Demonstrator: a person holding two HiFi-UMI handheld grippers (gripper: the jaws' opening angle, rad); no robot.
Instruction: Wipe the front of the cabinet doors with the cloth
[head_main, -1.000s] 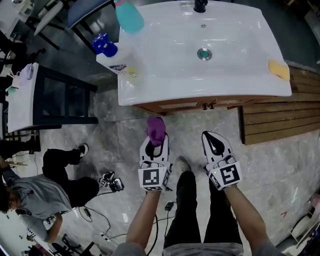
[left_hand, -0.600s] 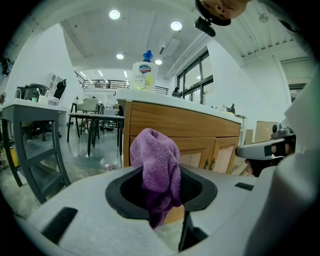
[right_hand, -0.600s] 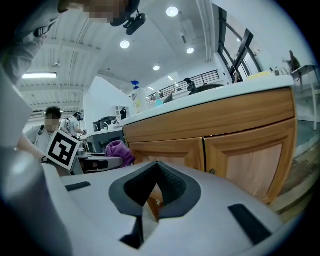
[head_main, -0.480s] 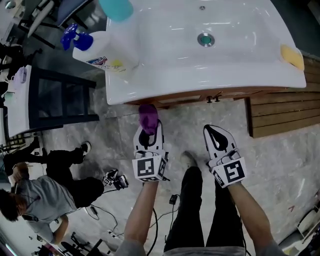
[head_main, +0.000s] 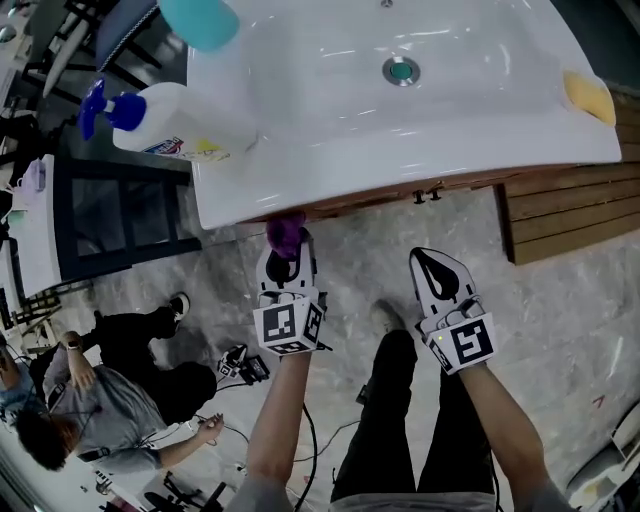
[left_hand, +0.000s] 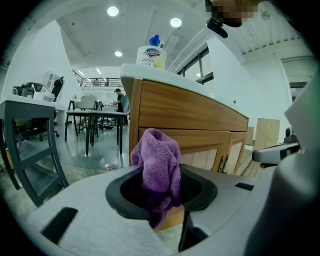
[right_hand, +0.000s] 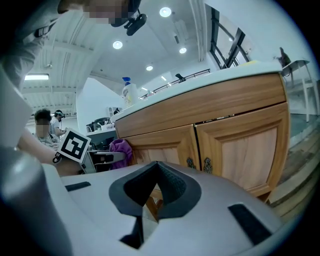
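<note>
the cloth (left_hand: 159, 160) is purple terry, rough and matt. the doors (right_hand: 240, 150) are pale satin wood with visible grain and dark metal knobs (right_hand: 207, 164). at 12 o'clock in the head view the basin (head_main: 480, 120) is glossy, smooth white.

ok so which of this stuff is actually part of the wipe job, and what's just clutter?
In the job: purple terry cloth, clamped in left gripper; light wooden cabinet doors; right gripper, shut, empty.
Lying about: white spray bottle with blue trigger; teal container; yellow sponge; white glossy basin top; black-framed side table.
</note>
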